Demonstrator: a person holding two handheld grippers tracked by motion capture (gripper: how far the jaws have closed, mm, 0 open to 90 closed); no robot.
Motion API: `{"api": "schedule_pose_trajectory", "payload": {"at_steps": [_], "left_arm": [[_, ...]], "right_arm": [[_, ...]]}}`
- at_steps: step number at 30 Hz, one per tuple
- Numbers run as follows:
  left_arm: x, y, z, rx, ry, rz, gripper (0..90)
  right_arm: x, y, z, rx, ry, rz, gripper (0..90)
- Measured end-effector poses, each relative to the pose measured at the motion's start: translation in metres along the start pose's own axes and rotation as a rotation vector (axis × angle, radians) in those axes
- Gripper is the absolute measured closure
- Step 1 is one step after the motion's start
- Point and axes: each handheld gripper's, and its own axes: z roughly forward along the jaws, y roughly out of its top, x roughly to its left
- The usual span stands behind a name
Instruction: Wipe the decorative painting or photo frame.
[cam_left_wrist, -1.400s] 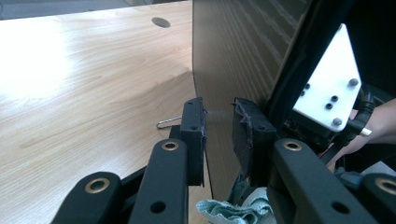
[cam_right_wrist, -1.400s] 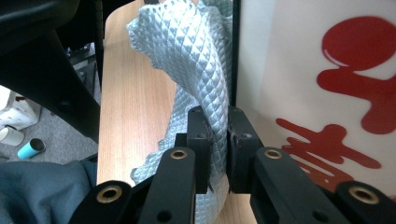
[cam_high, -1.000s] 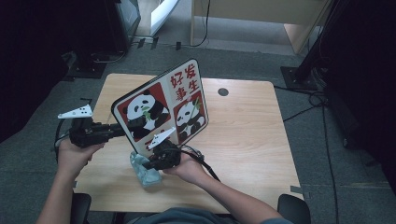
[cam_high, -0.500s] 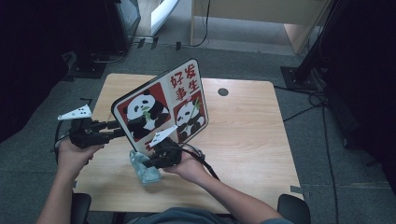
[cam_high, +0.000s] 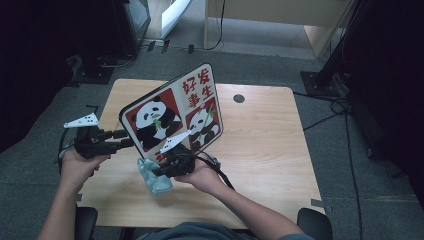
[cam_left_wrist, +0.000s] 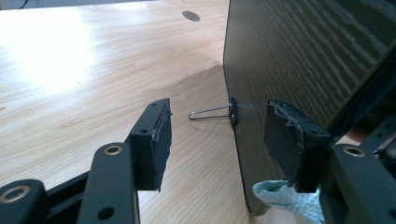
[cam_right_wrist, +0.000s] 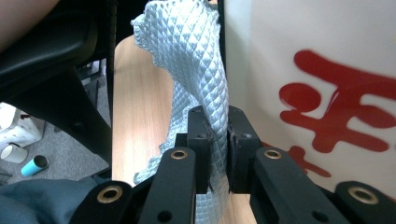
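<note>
Right gripper (cam_right_wrist: 217, 149) has its jaws clamped tight on the pale blue quilted cloth (cam_right_wrist: 198, 65), right beside the upright panda picture board (cam_high: 172, 117) on the wooden surface (cam_high: 265, 145). Left gripper (cam_left_wrist: 217, 135) jaws have just been opening, straddling the board's edge without pressing it.

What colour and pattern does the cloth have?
The cloth is pale blue-green with a quilted diamond pattern, clearest in the right gripper view.

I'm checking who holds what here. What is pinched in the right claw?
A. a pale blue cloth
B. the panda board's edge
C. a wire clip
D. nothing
A: in the right gripper view the right claw is shut on the cloth, its quilted fabric squeezed between the two pads, with the board beside it.
</note>
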Motion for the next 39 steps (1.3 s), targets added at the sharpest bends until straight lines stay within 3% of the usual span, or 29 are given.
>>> {"api": "schedule_pose_trajectory", "payload": {"at_steps": [16,21,39], "left_arm": [[0.011,-0.004,0.002,0.022,0.024,-0.001,40.7],[0.012,-0.005,0.001,0.016,0.023,-0.007,39.7],[0.012,-0.008,-0.002,0.014,0.03,-0.004,39.8]], "right_arm": [[0.004,0.015,-0.008,-0.019,-0.008,-0.004,83.0],[0.005,0.02,-0.011,-0.026,-0.012,0.008,83.0],[0.012,0.05,-0.028,-0.052,-0.028,-0.023,83.0]]}}
